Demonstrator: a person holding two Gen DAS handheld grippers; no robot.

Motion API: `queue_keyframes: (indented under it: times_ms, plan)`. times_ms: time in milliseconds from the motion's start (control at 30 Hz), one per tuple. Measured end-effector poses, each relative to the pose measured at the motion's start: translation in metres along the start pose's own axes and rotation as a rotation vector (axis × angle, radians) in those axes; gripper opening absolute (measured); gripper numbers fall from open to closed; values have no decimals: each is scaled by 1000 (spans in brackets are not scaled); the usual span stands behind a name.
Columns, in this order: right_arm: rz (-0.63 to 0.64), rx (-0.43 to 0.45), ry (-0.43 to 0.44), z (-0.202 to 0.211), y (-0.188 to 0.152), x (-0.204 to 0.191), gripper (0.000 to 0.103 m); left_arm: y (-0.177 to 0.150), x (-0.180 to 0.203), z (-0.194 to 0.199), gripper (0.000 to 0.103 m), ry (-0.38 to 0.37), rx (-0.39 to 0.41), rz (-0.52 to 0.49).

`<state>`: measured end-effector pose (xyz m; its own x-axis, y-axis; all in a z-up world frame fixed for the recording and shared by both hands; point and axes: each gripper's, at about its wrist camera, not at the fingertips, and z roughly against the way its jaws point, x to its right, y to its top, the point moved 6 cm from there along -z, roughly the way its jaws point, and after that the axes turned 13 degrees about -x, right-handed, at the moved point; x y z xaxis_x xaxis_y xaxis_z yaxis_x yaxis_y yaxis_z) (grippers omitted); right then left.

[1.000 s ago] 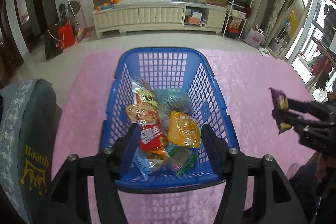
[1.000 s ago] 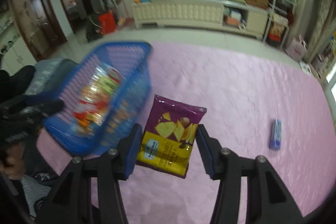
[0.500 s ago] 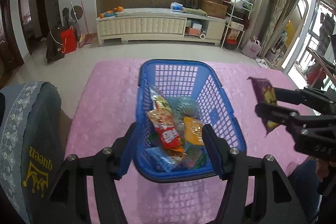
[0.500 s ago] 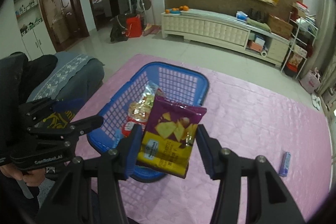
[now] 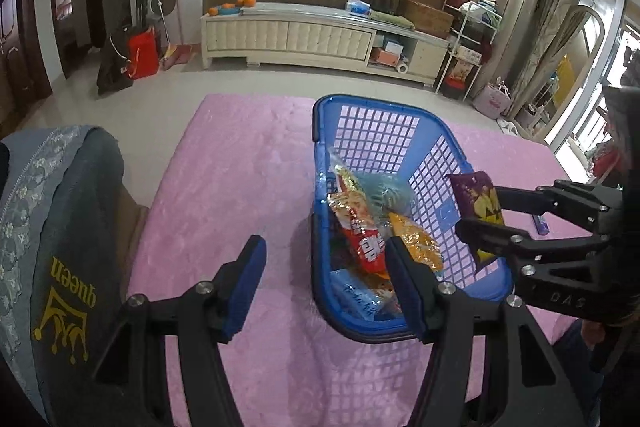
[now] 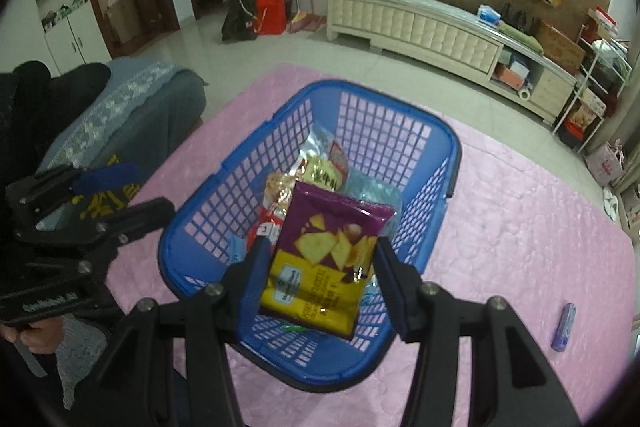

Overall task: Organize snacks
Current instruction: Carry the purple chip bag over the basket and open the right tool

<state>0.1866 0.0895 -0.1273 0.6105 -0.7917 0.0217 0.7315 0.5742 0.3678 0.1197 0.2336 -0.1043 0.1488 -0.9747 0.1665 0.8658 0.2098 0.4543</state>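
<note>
Right gripper clamped on purple chip bag, above blue basket of snacks. Left gripper jaws apart, empty, beside basket over pink cloth.

Snack packets and blue basket on pink surface.
Purple-and-yellow chip bag held upright above basket; red, orange packets piled inside; small blue packet lying apart.

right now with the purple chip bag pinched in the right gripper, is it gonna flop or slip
Probably neither. The purple chip bag stands flat and upright between the right gripper's pads, so it seems puffy and fairly stiff. It looks light for its size. Its glossy film could slide if the grip eases, dropping it into the blue basket.
</note>
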Motion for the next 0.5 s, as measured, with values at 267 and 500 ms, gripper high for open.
queue_keyframes:
  times_ms: [267, 500]
  plan:
    - [6, -59, -14, -24, 1, 1, 61, 0, -14, -5, 59, 13, -29, 43]
    - [-29, -60, 0, -16, -7, 13, 84, 0, 0, 9, 59, 4, 4, 14]
